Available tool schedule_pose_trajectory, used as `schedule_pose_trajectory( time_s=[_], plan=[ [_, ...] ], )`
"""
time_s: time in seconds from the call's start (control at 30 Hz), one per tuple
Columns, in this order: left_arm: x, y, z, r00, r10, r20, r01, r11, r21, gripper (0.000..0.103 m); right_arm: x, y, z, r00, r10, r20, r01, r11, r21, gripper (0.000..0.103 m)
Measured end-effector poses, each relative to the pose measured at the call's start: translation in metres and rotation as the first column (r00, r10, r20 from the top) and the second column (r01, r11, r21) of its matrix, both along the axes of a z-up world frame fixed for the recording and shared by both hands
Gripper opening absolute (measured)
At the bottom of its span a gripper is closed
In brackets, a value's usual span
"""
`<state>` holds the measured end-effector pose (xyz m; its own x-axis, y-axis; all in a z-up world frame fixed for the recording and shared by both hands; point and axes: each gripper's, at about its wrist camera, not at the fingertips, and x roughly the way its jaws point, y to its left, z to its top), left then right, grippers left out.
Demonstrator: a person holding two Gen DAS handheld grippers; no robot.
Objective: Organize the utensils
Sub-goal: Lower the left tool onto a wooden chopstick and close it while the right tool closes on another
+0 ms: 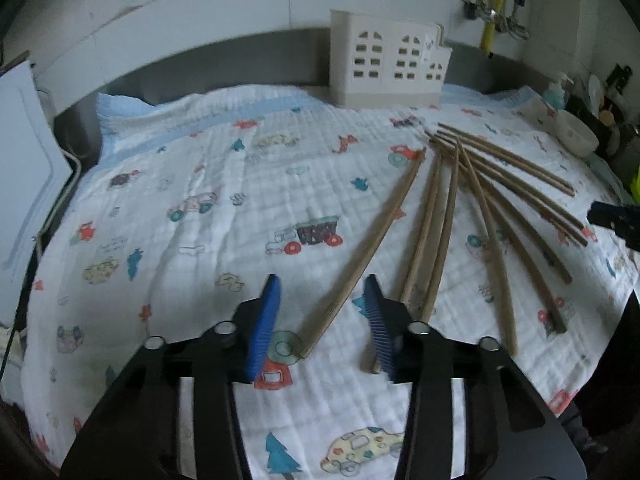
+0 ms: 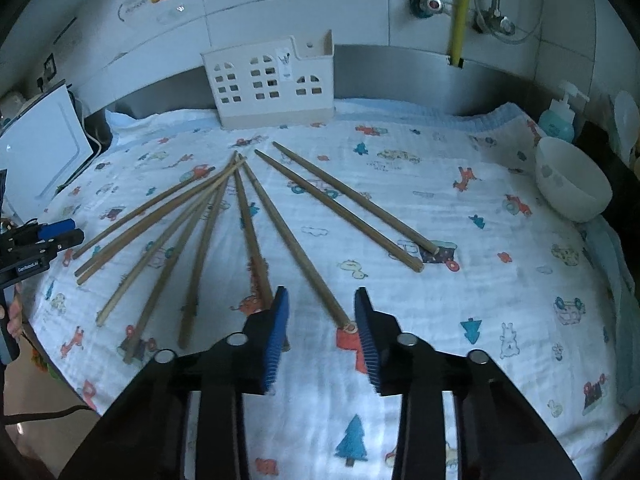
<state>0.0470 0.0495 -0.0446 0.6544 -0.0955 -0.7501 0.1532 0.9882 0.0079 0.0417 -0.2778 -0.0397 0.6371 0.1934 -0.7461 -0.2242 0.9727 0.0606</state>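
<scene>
Several wooden chopsticks (image 1: 484, 208) lie fanned out on a printed cloth (image 1: 224, 184), tips meeting at the far end; they also show in the right wrist view (image 2: 248, 220). A white utensil holder (image 1: 386, 64) with cut-out windows stands at the back, also in the right wrist view (image 2: 272, 82). My left gripper (image 1: 324, 284) is open and empty; the near end of the leftmost chopstick (image 1: 360, 260) lies between its jaws. My right gripper (image 2: 322, 294) is open and empty, with the end of one chopstick (image 2: 296, 248) between its jaws.
A white bowl (image 2: 572, 180) sits at the cloth's right edge, with a blue soap bottle (image 2: 558, 120) behind it. A white appliance (image 2: 40, 148) stands at the left. A tiled wall with pipes and taps (image 2: 460, 4) rises behind the counter.
</scene>
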Motion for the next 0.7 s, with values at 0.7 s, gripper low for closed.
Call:
schedule_pose_trajectory(
  time_s=[0.7],
  plan=[
    [0.009, -0.015, -0.018, 0.985, -0.169, -0.029, 0.169, 0.986, 0.005, 0.013, 0.020, 0.008, -0.019, 0.998, 0.050, -0.031, -0.051, 0.998, -0.037, 0.012]
  ],
)
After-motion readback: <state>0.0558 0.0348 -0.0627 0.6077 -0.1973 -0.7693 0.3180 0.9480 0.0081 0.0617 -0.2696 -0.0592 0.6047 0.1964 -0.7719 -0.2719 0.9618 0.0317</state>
